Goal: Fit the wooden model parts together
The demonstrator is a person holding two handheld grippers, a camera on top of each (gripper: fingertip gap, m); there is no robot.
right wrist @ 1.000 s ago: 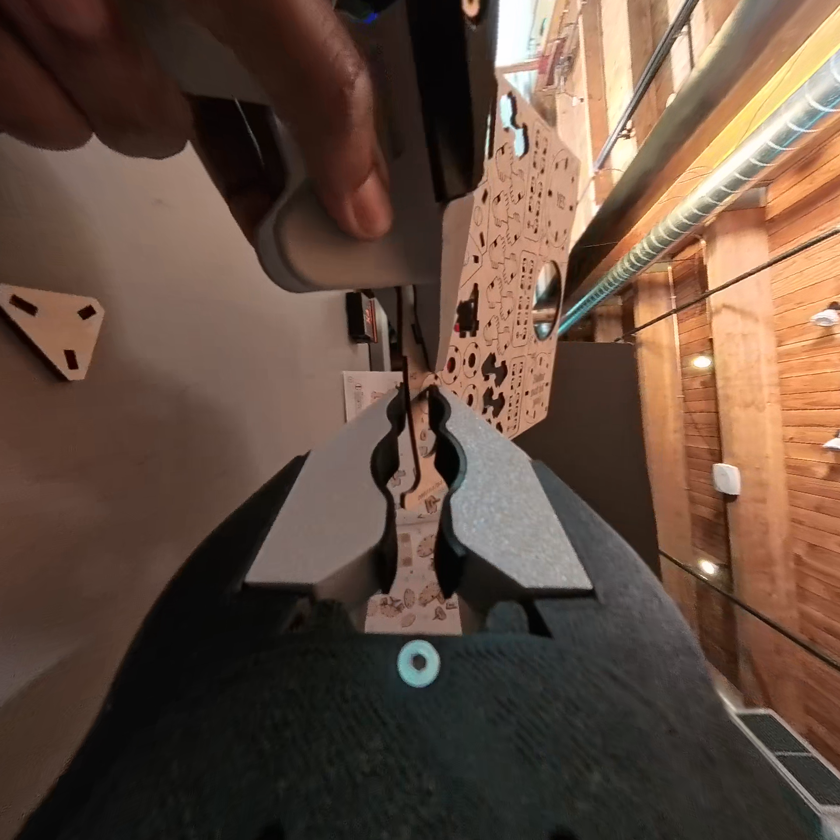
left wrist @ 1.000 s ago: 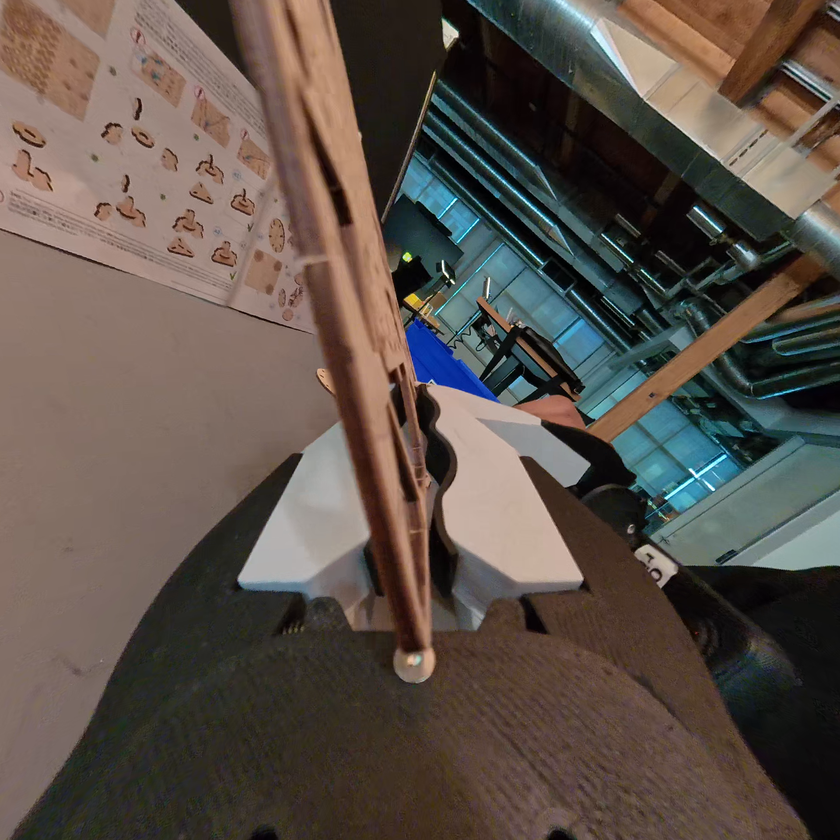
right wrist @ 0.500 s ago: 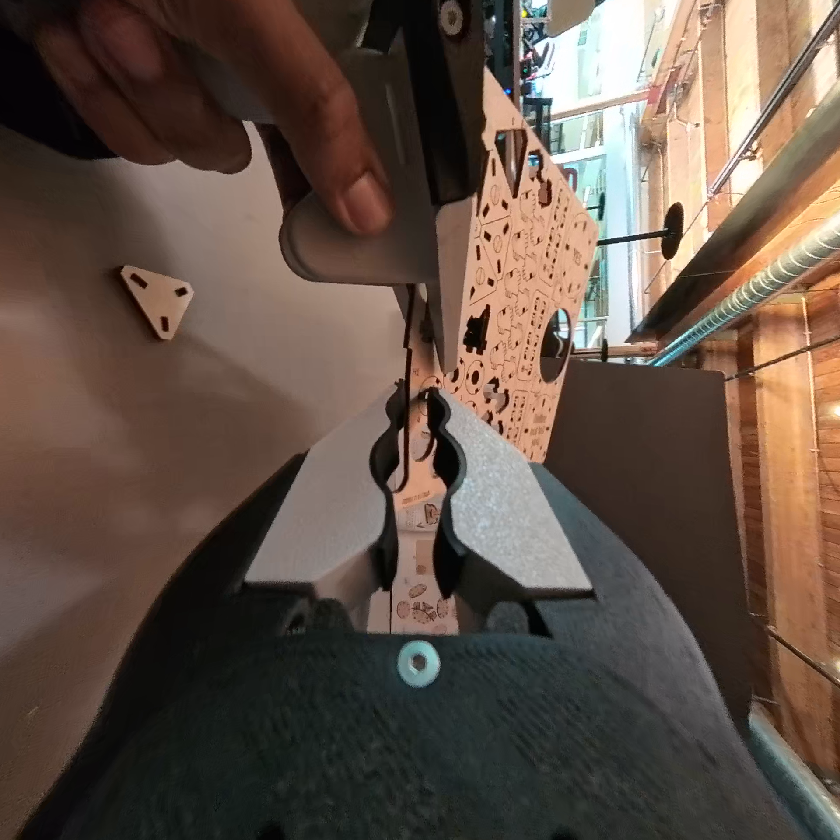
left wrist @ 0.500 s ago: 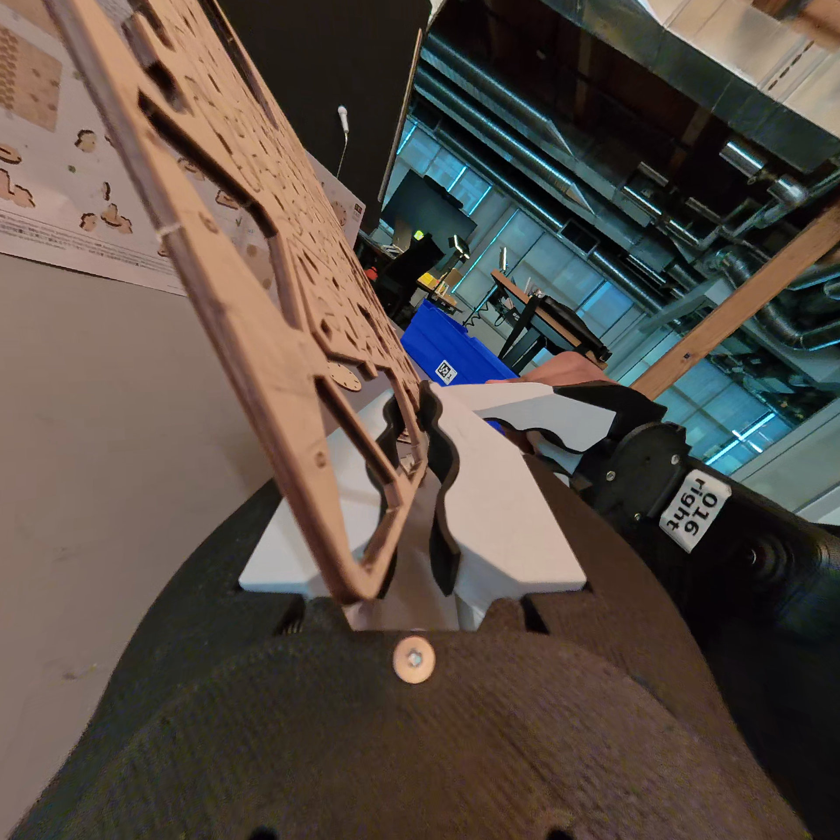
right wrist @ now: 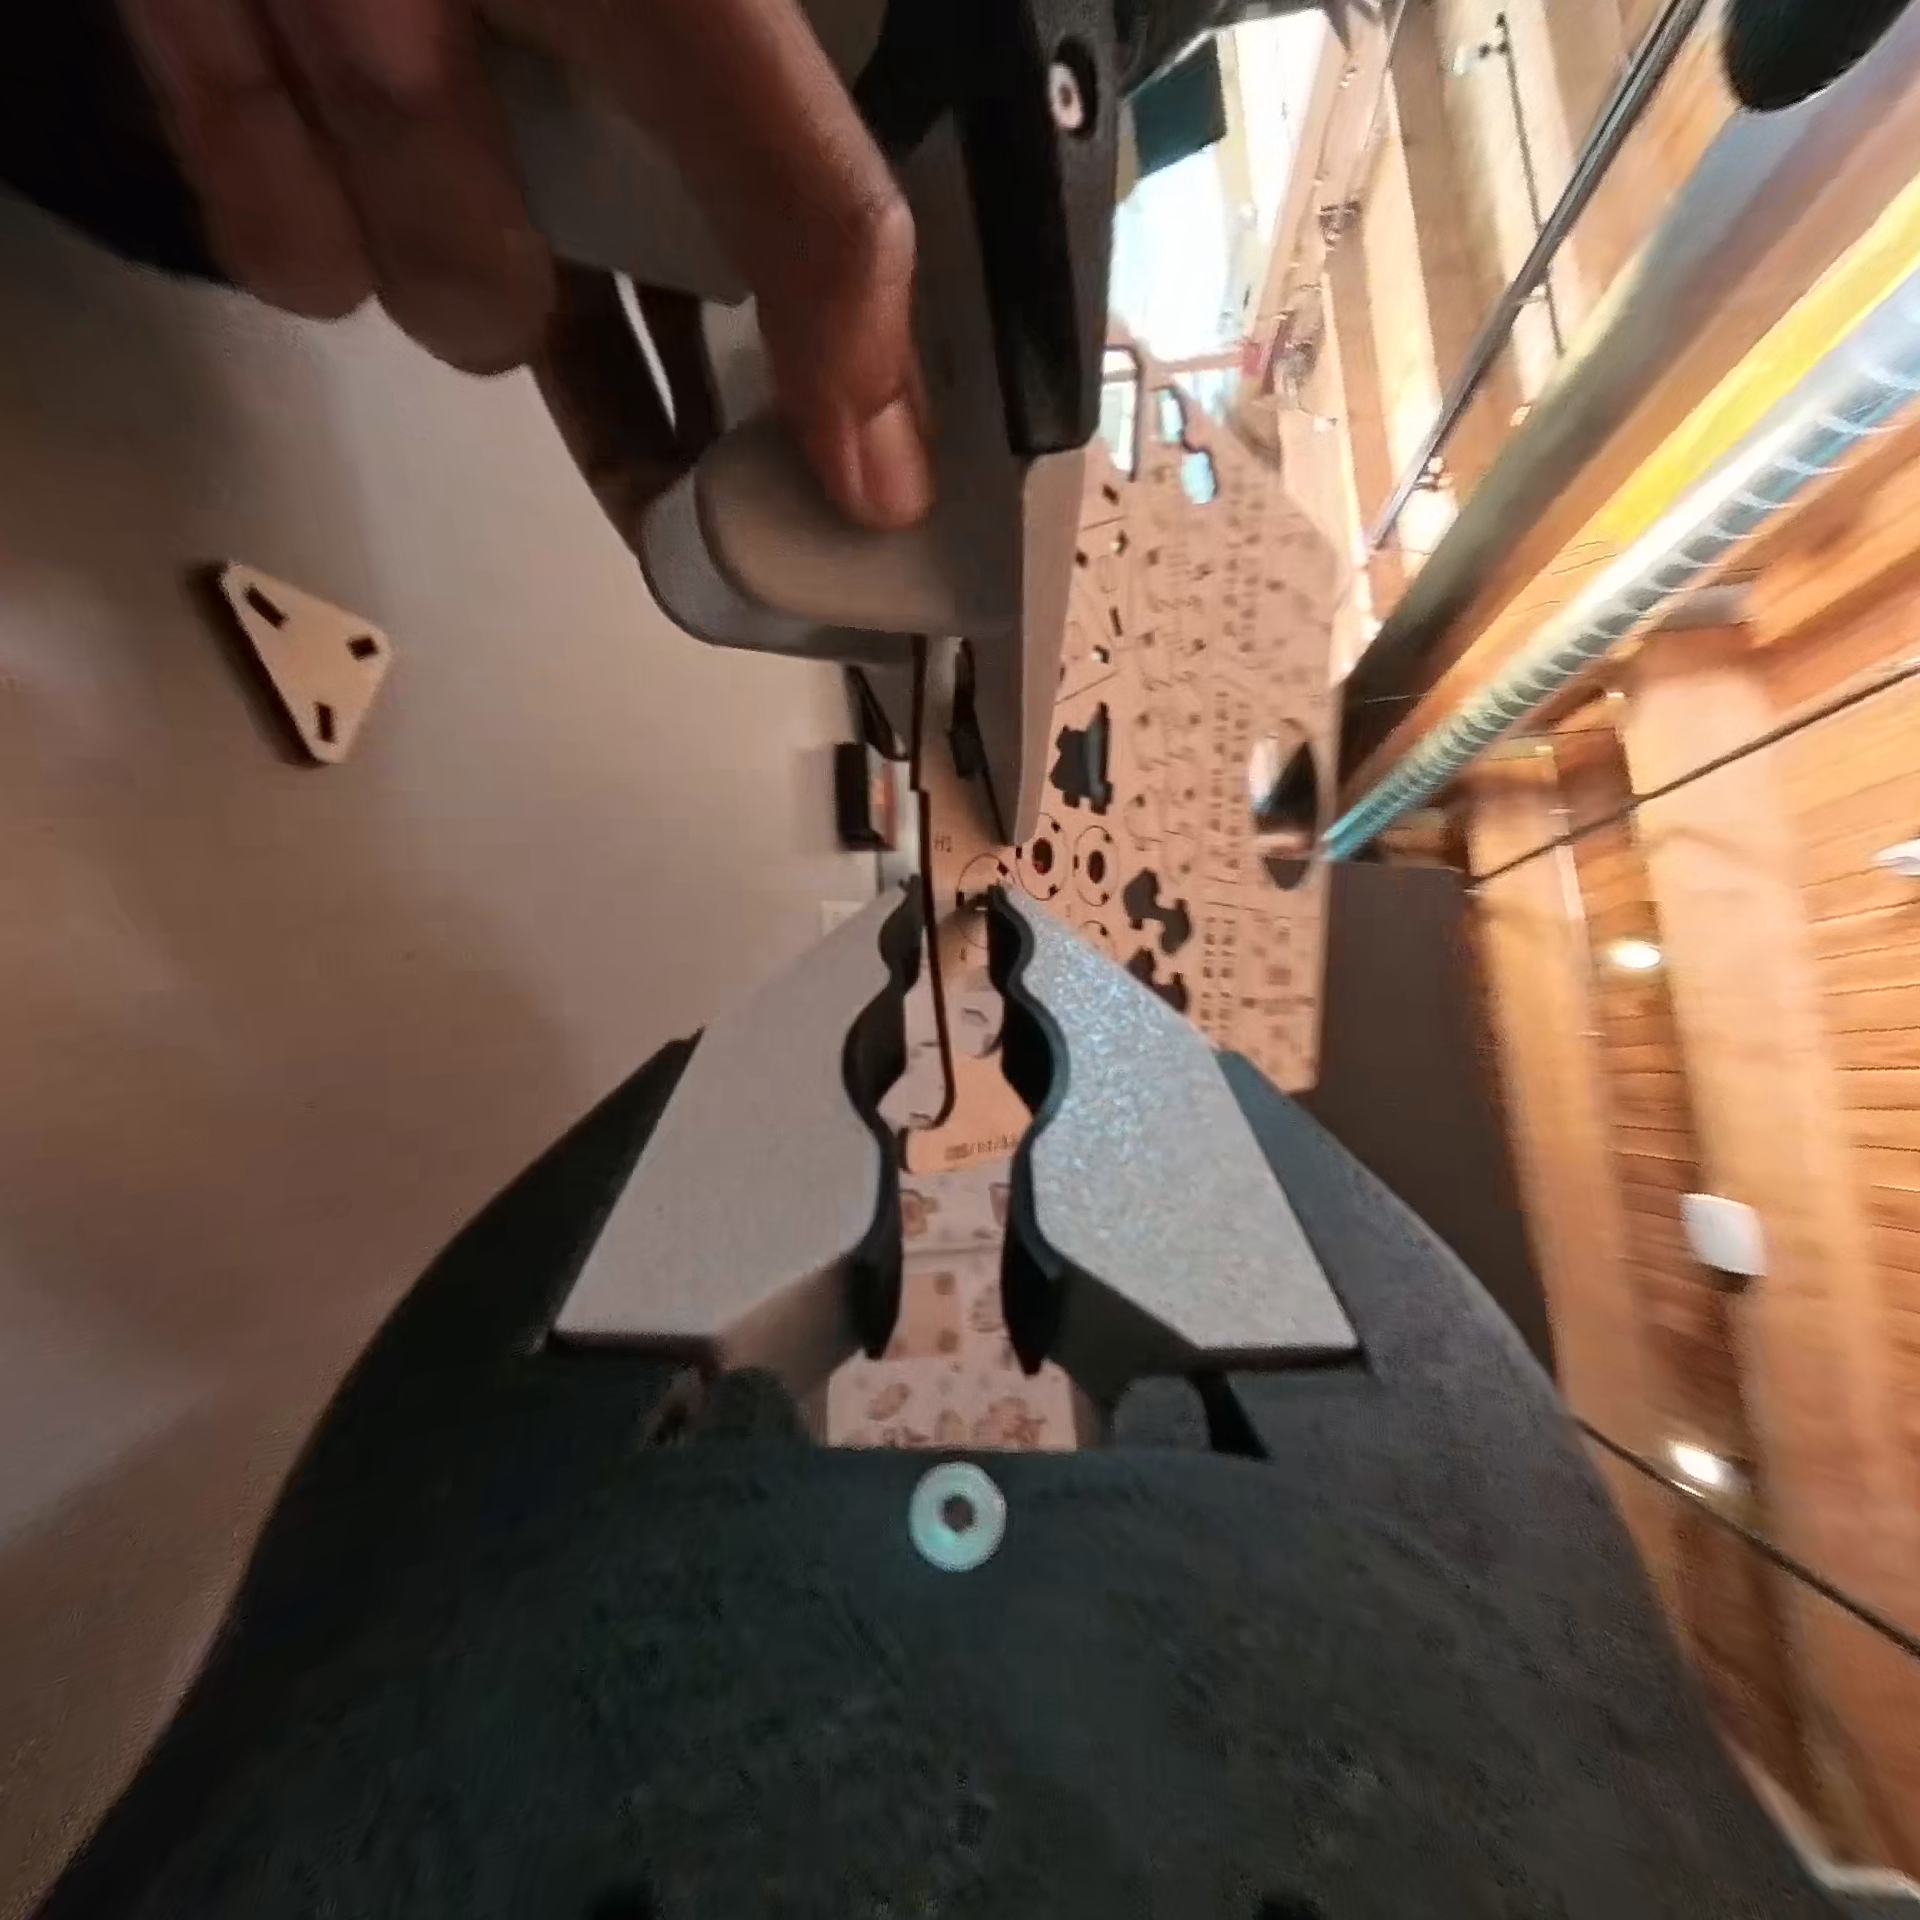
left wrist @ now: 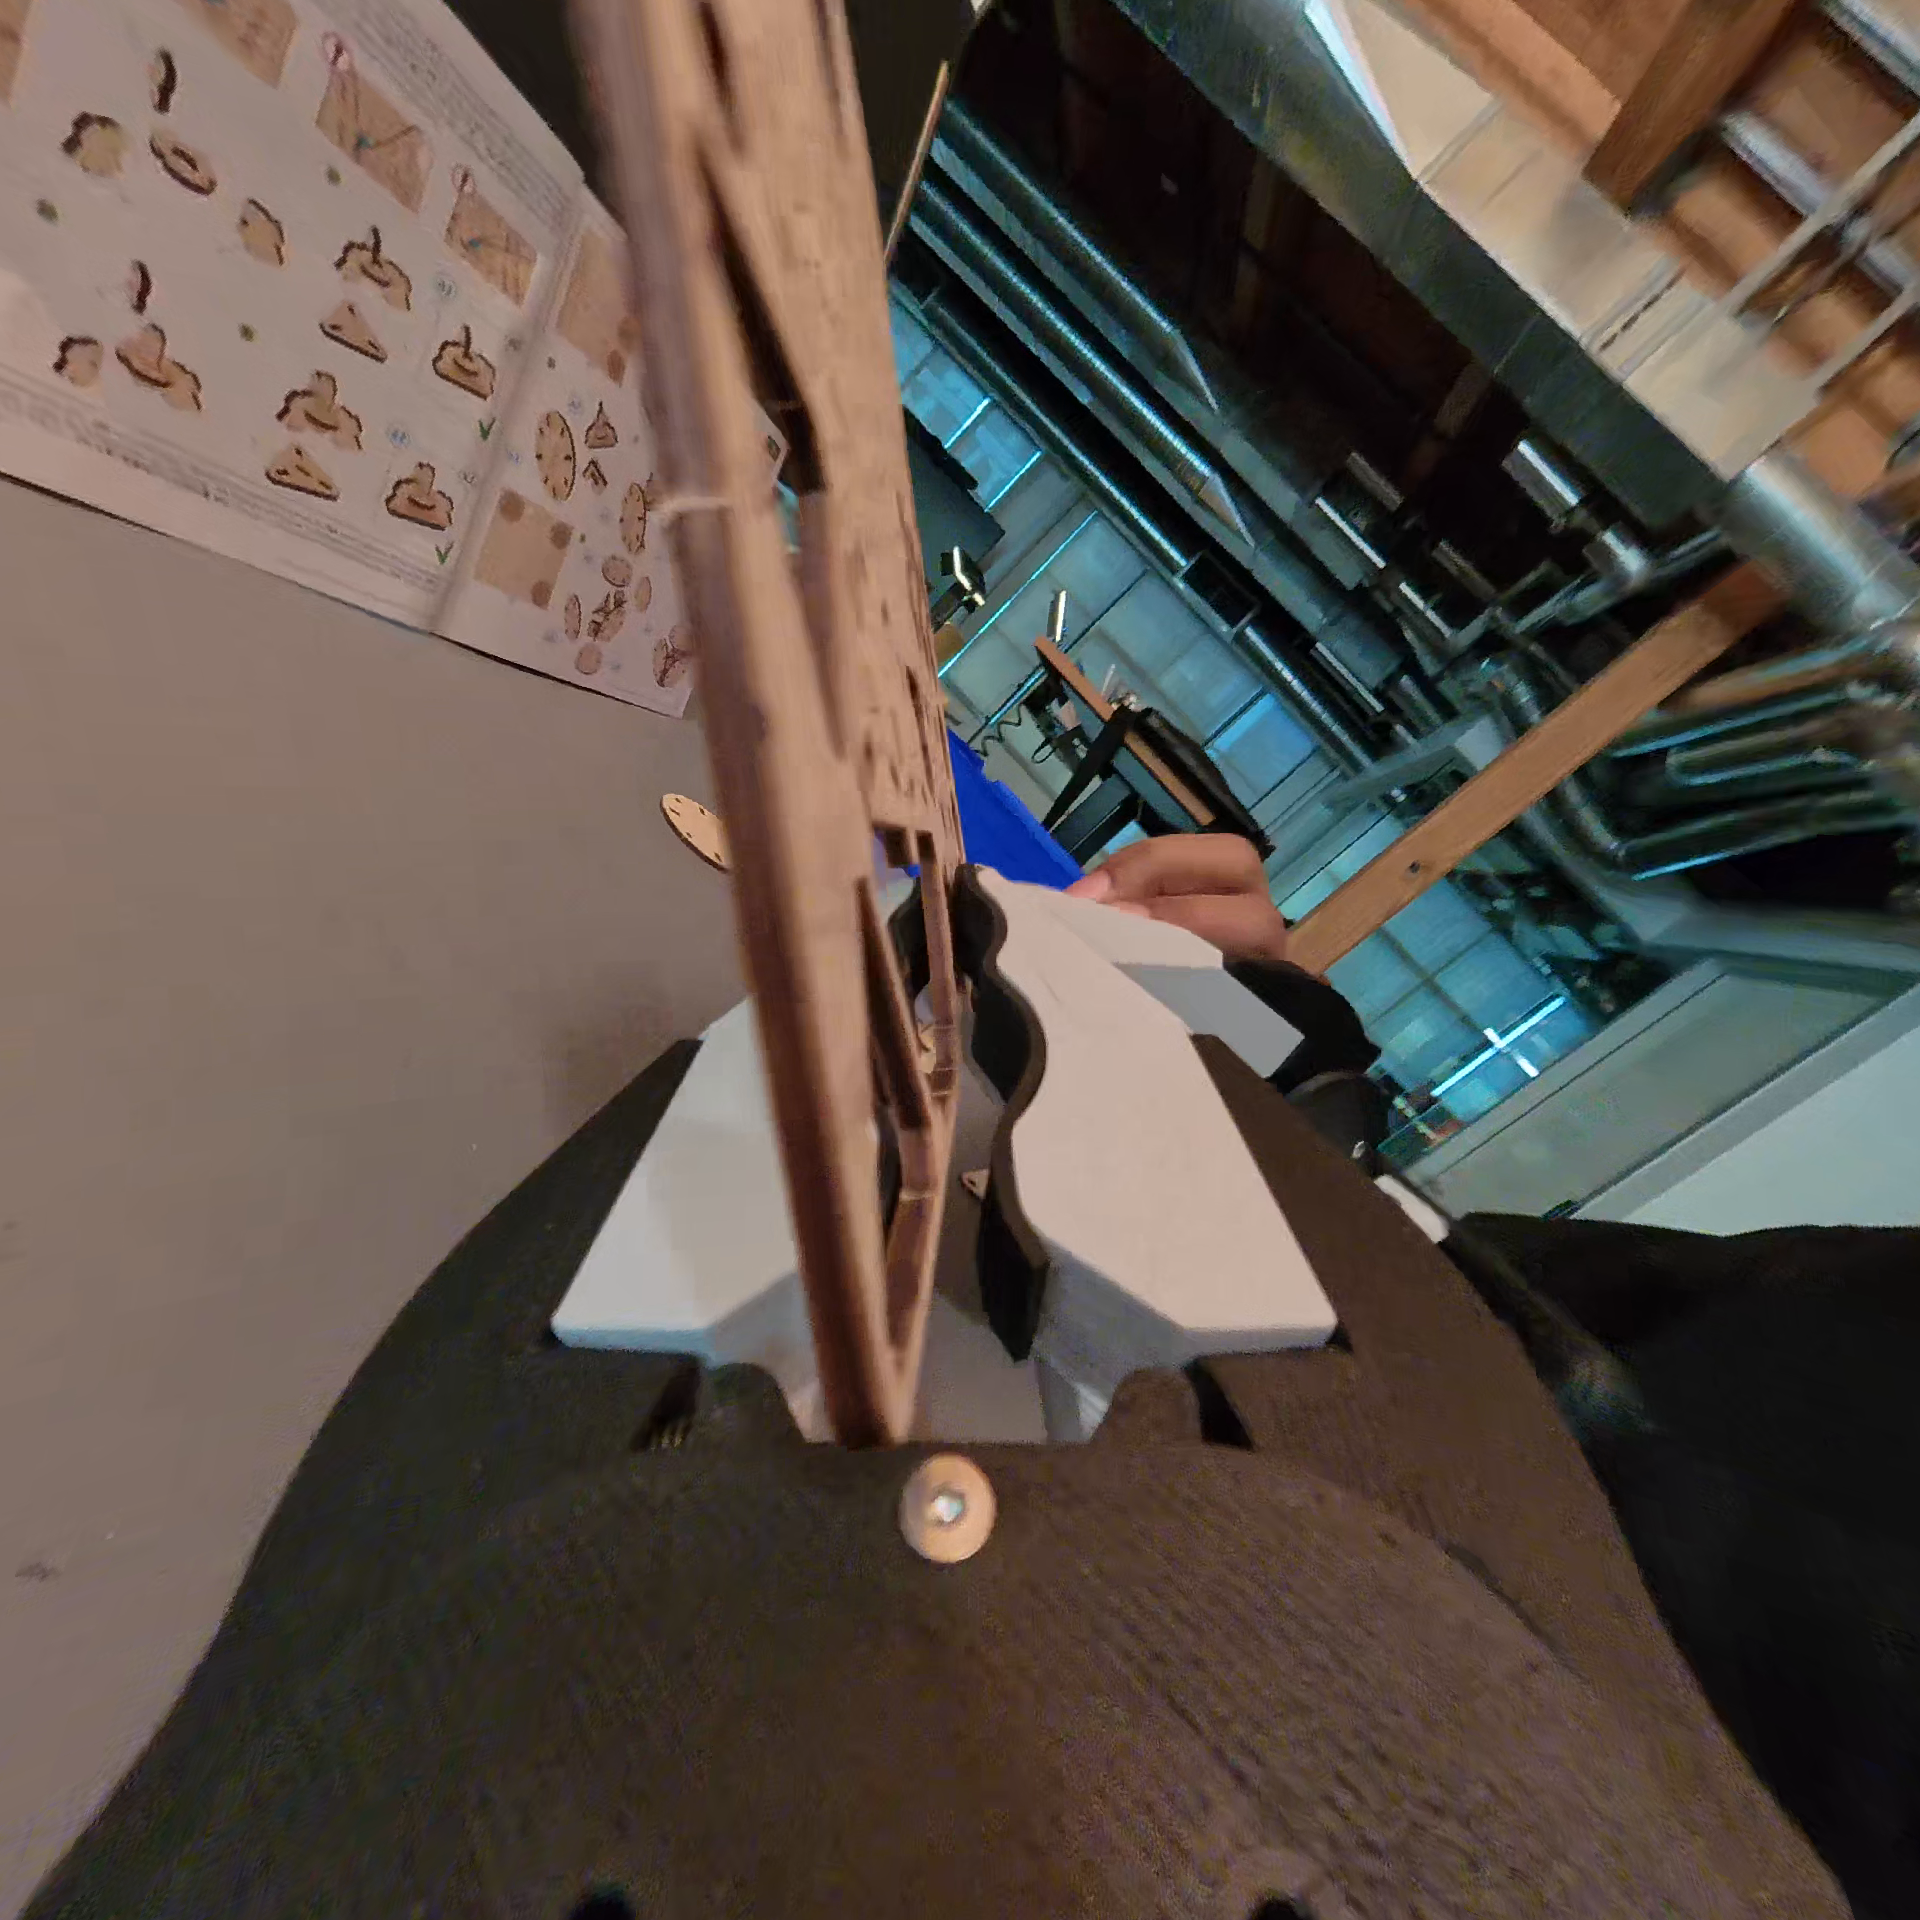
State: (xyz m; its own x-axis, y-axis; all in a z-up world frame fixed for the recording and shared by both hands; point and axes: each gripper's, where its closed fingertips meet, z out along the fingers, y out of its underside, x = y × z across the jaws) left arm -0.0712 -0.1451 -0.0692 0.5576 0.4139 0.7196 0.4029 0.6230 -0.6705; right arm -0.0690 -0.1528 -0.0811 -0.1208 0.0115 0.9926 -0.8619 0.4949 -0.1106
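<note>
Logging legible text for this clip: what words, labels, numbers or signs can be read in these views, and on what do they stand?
Instruction sheet on the grey table: lines of fine print under the drawings, too small to read.
Wooden sheet of cut-out parts: small engraved marks beside the parts and along its lower edge, too blurred to read reliably.
I can make out no other writing.
</note>
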